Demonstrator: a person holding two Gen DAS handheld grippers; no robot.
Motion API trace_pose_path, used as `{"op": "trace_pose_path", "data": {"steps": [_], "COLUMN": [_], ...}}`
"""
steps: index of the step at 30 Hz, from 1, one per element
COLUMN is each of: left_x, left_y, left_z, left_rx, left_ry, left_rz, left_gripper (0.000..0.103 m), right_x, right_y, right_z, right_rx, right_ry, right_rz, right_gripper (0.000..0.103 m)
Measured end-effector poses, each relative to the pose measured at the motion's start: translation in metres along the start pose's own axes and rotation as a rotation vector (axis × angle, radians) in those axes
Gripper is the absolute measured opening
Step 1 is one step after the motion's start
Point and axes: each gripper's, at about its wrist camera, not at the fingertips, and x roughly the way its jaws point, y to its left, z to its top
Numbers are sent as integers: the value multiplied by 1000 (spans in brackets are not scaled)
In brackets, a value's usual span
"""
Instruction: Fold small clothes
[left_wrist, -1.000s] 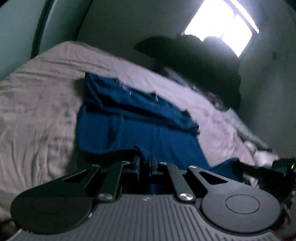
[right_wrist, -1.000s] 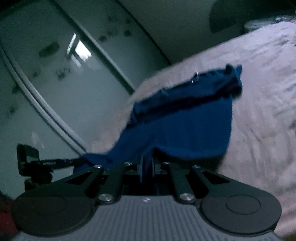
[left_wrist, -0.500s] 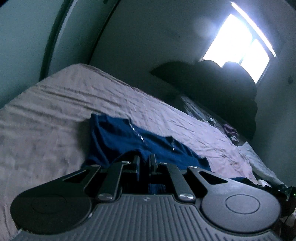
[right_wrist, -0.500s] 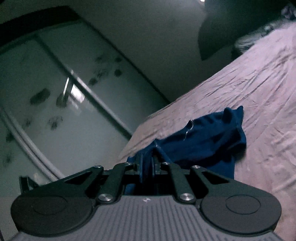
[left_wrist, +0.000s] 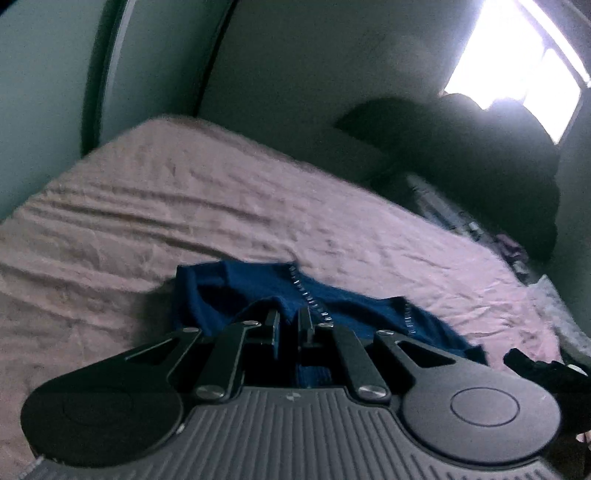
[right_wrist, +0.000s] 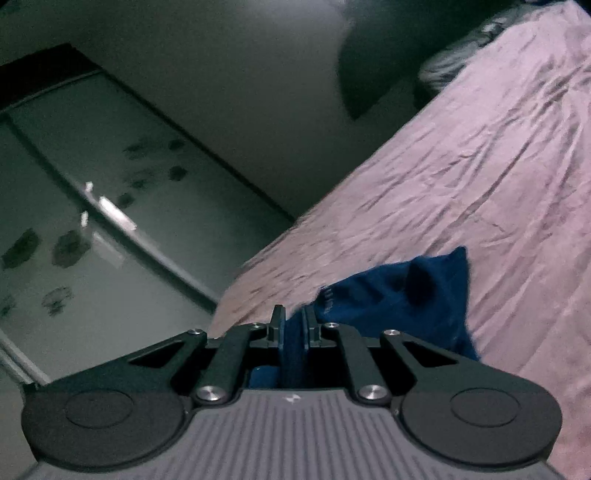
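Observation:
A small dark blue garment (left_wrist: 236, 295) with white stitching lies bunched on the pink bed sheet (left_wrist: 184, 206). My left gripper (left_wrist: 291, 325) is shut on an edge of the garment, low over the bed. In the right wrist view the same garment (right_wrist: 399, 299) lies on the sheet (right_wrist: 498, 184), and my right gripper (right_wrist: 293, 325) is shut on another edge of it, with blue cloth pinched between the jaws. Most of the garment is hidden behind the gripper bodies.
Dark pillows or bedding (left_wrist: 480, 166) are piled at the head of the bed under a bright window (left_wrist: 524, 55). Loose items (left_wrist: 517, 251) lie at the bed's far right. A wardrobe with glossy doors (right_wrist: 92, 221) stands beyond the bed's left edge.
Both grippers have carried the garment's near edge forward over the rest of it and come down low. The garment now looks shorter and bunched, where earlier it lay spread out.

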Motion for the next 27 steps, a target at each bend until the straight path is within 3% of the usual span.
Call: {"op": "trace_pose_path", "data": {"steps": [4, 8, 9, 11, 12, 13, 17, 22, 24, 27], "left_x": [40, 37, 29, 15, 5, -5, -27, -25, -17, 14], "left_y": [10, 29, 32, 36, 37, 37, 16, -39, -56, -65], "left_z": [-4, -6, -6, -5, -6, -8, -19, -51, -60, -51], "left_rx": [16, -52, -58, -51, -45, -36, 90, 465, 579, 593], "left_ry": [77, 86, 72, 44, 30, 23, 86, 235, 247, 231], "left_rz": [49, 54, 59, 68, 69, 62, -33, -180, -189, -139], "left_gripper": [9, 26, 32, 40, 43, 44, 44, 44, 48, 48], "right_x": [27, 24, 18, 7, 3, 1, 4, 37, 49, 74], "right_y": [-22, -14, -7, 9, 15, 19, 43, 61, 61, 52], "right_z": [5, -2, -5, -12, -17, -22, -47, -64, -63, -44], "right_rx": [13, -61, -102, -171, -193, -204, -323, -428, -432, -407], "right_ry": [48, 77, 80, 93, 116, 142, 316, 465, 507, 507], "right_rz": [-96, -132, -117, -93, -65, -35, 63, 137, 157, 122], "right_gripper": [11, 12, 19, 43, 69, 81, 81, 81, 81, 79]}}
